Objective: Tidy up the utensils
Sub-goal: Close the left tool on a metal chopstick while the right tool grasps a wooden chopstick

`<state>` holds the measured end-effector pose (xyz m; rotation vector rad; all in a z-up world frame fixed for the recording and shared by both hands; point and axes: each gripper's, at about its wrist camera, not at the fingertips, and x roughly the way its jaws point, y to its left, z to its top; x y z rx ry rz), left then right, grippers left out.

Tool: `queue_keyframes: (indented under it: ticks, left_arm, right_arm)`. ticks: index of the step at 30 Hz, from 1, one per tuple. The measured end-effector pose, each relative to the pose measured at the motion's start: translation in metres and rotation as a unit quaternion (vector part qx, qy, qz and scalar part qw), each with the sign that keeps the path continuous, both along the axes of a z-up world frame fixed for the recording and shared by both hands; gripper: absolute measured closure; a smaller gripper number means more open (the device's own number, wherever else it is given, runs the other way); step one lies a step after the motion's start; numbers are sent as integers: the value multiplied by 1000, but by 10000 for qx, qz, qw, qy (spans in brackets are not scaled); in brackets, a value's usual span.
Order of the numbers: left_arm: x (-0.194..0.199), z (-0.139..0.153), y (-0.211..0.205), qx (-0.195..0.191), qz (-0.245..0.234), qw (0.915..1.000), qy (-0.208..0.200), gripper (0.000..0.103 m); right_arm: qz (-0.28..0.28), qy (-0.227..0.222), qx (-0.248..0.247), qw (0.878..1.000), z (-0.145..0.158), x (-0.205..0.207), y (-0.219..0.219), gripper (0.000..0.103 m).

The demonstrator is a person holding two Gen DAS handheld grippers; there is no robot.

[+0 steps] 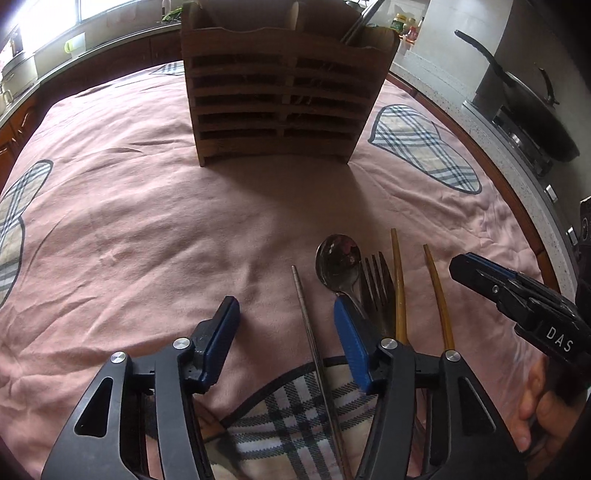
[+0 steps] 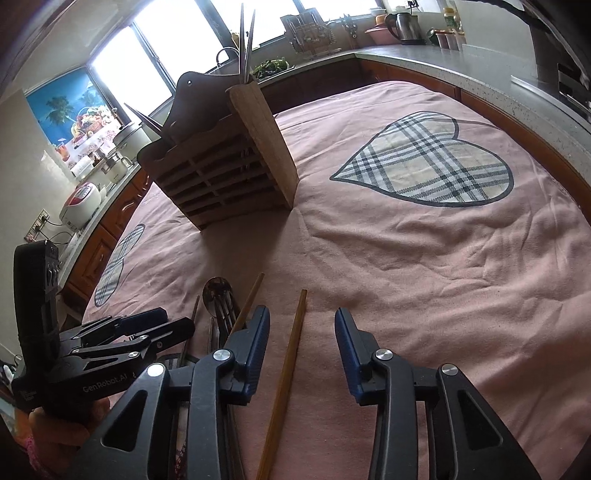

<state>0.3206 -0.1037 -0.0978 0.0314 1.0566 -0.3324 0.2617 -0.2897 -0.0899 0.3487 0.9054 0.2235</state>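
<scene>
A slatted wooden utensil holder (image 1: 280, 99) (image 2: 221, 177) stands on the pink cloth with metal chopsticks (image 2: 245, 40) sticking out of its top. Near me lie a metal chopstick (image 1: 306, 314), a spoon (image 1: 338, 262), a dark fork (image 1: 376, 280) and two wooden chopsticks (image 1: 398, 277) (image 1: 437, 291). My left gripper (image 1: 285, 306) (image 2: 177, 320) is open, straddling the metal chopstick without touching it. My right gripper (image 2: 303, 315) (image 1: 458, 264) is open around the right-hand wooden chopstick (image 2: 291, 354), its pads clear of it. The other wooden chopstick (image 2: 255, 299) lies just outside its left finger.
The pink cloth (image 1: 129, 221) has plaid heart patches (image 2: 432, 162). A black pan (image 1: 535, 122) sits on a stove to the right. Kitchen counters surround the table, with a kettle (image 2: 404, 24), a dish rack (image 2: 312, 33) and a rice cooker (image 2: 81, 201).
</scene>
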Motion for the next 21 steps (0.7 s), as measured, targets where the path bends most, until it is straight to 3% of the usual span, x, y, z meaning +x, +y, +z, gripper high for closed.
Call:
queue_keyframes:
  ticks: [7, 10, 14, 16, 21]
  left_arm:
    - [8, -2, -4, 214, -155, 9996, -126, 59]
    - [10, -2, -4, 358, -187, 9989, -221, 71]
    - [9, -3, -12, 573, -283, 9973, -354, 84]
    - [9, -3, -15, 549, -324, 9974, -348, 94]
    - [11, -2, -11, 288, -276, 9990, -216, 97]
  right_arm:
    - [167, 253, -158, 9994, -12, 19, 10, 76]
    - [204, 252, -378, 9988, -14, 22, 17, 80]
    - [258, 194, -846, 9959, -14, 26, 27, 92]
    - [281, 159, -971, 9948, -14, 26, 29, 94]
    - [241, 217, -688, 9971, -13, 26, 22, 98]
